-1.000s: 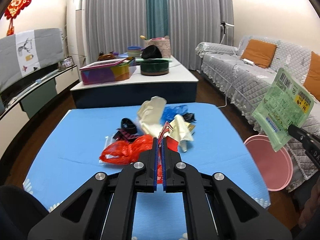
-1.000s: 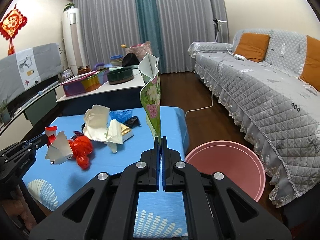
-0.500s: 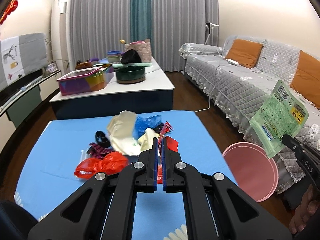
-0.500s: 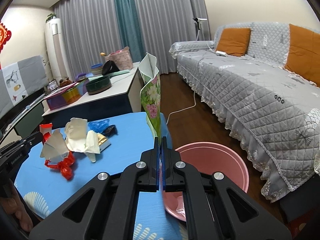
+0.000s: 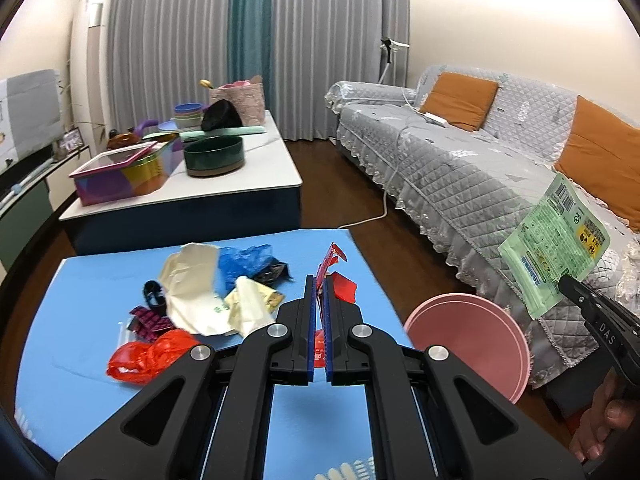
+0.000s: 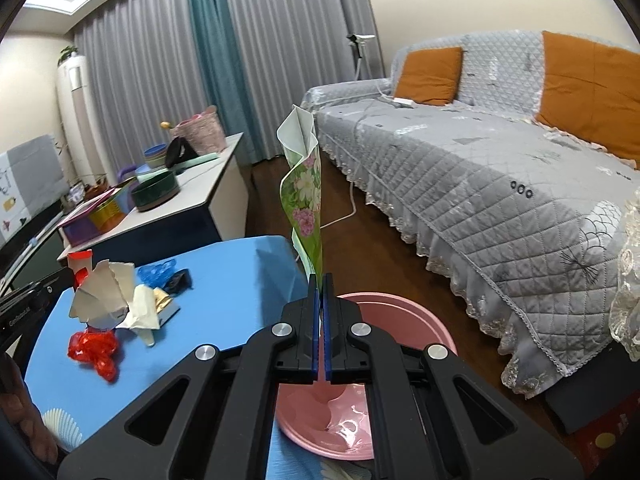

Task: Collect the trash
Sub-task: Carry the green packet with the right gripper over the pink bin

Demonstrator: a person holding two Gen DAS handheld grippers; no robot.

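My left gripper (image 5: 319, 280) is shut on a red snack wrapper (image 5: 334, 258) and holds it above the blue table (image 5: 80, 280). Behind it lies a trash pile: a red plastic bag (image 5: 148, 354), cream bags (image 5: 188, 284) and a blue bag (image 5: 244, 260). My right gripper (image 6: 322, 280) is shut on a green floral packet (image 6: 306, 200) that stands upright over the pink basin (image 6: 392, 304). The left wrist view has that packet (image 5: 554, 248) at the right, above the basin (image 5: 468, 336) on the floor beside the table.
A grey quilted sofa (image 6: 480, 184) with orange cushions runs along the right, close to the basin. A white coffee table (image 5: 224, 184) with bowls and a colourful box stands beyond the blue table. A white cable (image 5: 384, 208) crosses the wooden floor between them.
Both grippers have carried their wrappers to the right, away from the trash pile. The pink basin now sits under the right gripper, and the sofa fills more of both views.
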